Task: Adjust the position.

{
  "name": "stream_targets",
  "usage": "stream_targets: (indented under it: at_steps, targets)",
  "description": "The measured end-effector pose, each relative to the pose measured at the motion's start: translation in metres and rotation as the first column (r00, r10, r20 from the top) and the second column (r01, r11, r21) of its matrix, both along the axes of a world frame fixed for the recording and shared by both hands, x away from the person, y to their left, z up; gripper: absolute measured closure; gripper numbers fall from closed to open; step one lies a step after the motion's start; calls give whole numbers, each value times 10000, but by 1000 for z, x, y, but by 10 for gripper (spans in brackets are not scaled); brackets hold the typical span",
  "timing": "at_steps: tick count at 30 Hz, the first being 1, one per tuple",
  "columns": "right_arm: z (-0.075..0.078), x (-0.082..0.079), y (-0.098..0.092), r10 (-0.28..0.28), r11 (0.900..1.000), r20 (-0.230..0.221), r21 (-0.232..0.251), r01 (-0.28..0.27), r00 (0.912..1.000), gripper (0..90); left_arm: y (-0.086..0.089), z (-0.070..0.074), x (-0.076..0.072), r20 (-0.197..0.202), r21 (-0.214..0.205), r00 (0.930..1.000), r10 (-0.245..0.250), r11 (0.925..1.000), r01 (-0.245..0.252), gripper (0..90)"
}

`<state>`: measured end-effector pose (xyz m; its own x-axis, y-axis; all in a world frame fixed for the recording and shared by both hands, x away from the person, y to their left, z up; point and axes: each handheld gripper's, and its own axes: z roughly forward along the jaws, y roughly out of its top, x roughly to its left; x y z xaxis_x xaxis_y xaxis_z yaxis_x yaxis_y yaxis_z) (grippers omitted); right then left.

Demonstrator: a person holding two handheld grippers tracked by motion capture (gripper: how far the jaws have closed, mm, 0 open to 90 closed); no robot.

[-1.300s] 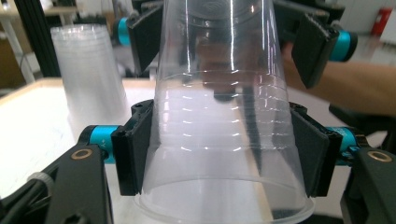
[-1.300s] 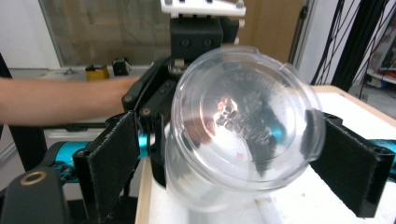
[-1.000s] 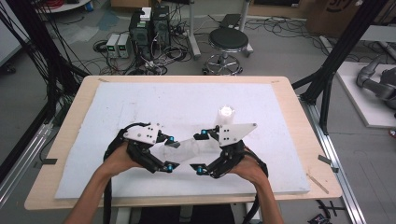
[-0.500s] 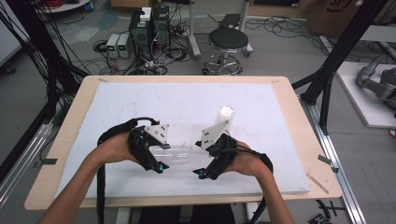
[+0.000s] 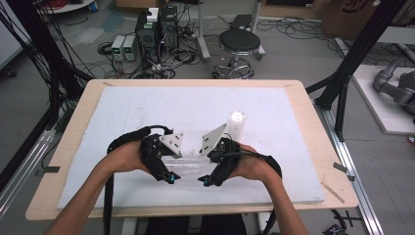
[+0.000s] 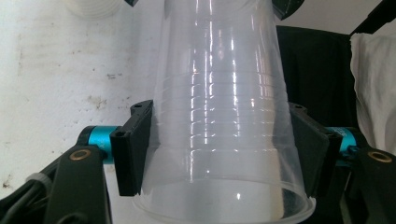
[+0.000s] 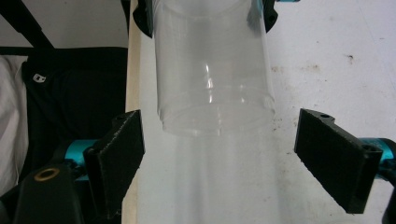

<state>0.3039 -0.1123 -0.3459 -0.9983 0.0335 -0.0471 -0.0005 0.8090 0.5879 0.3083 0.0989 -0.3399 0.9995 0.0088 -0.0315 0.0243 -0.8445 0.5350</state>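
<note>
A clear plastic cup (image 5: 188,165) lies level between my two grippers over the front of the white board (image 5: 147,107). My left gripper (image 5: 166,170) is shut on it: in the left gripper view both pads (image 6: 133,147) press the cup (image 6: 219,116) just above its wide rim. My right gripper (image 5: 211,172) faces it from the other side. In the right gripper view the cup's closed base (image 7: 215,84) hangs ahead of the jaws, whose pads (image 7: 119,154) stand well apart from it. Those jaws have just been closing, and nothing is gripped between them (image 7: 219,158).
A white stack of cups (image 5: 237,122) stands upright behind the right hand, and its ribbed rim (image 6: 91,7) sits at the top of the left gripper view. The table's wooden front edge (image 7: 132,70) runs close under the cup, with dark clothing beyond it.
Both hands have rolled so their grey plates tip upward and the grippers face each other. The hands drew closer together, with the cup level between them.
</note>
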Motion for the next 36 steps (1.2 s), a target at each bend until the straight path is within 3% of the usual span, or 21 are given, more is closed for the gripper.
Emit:
stream_targets:
  at_steps: [8, 11, 14, 15, 23, 24, 26, 27, 32, 34, 35, 36]
  targets:
    - [1, 0, 2, 57, 9999, 90, 133, -58, 9999, 165, -4, -1, 1, -42, -60, 10000, -1, 10000, 0, 316]
    - [1, -1, 3, 186, 9987, -28, 473, -185, 9998, 245, -5, -1, 1, -24, 25, 10000, -61, 10000, 61, 316]
    - [1, -2, 5, 207, 9986, -39, 478, -205, 9998, 308, -6, -1, 0, -24, 41, 10000, -87, 10000, 87, 316]
    - [1, -2, 6, 294, 9988, -22, 385, -293, 9996, 410, -6, -2, 0, 10, 96, 9999, -101, 9999, 101, 317]
    - [0, -3, 7, 287, 9989, -53, 373, -285, 9996, 429, -5, -5, 1, -64, -45, 9999, -97, 9999, 96, 299]
    - [0, -2, 7, 290, 9988, -7, 387, -290, 9996, 430, -5, -6, 1, -93, -203, 10000, -24, 9998, 22, 270]
    - [0, -2, 6, 265, 9989, -29, 386, -264, 9996, 431, -3, -8, 3, -367, -439, 9991, 192, 9988, -208, 108]
    - [0, -3, 6, 260, 9989, -41, 396, -258, 9997, 431, -2, -9, 2, -518, -604, 9980, 351, 9974, -383, 88]
    - [-2, -1, 5, 212, 9990, -34, 398, -211, 9998, 431, 1, -11, 2, -230, -738, 9996, 167, 9971, -184, 142]
    - [-3, -1, 3, 106, 9987, 1, 496, -106, 9999, 431, 7, -10, 2, -41, -1273, 9996, 288, 9914, -291, 142]
    - [-4, -1, 1, 66, 9982, 9, 592, -67, 10000, 431, 11, -10, 2, -2, -1650, 9993, 369, 9856, -364, 142]
    - [-5, -1, -1, 24, 9970, 87, 770, -31, 10000, 431, 15, -11, 1, 20, -2206, 9989, 467, 9743, -451, 139]
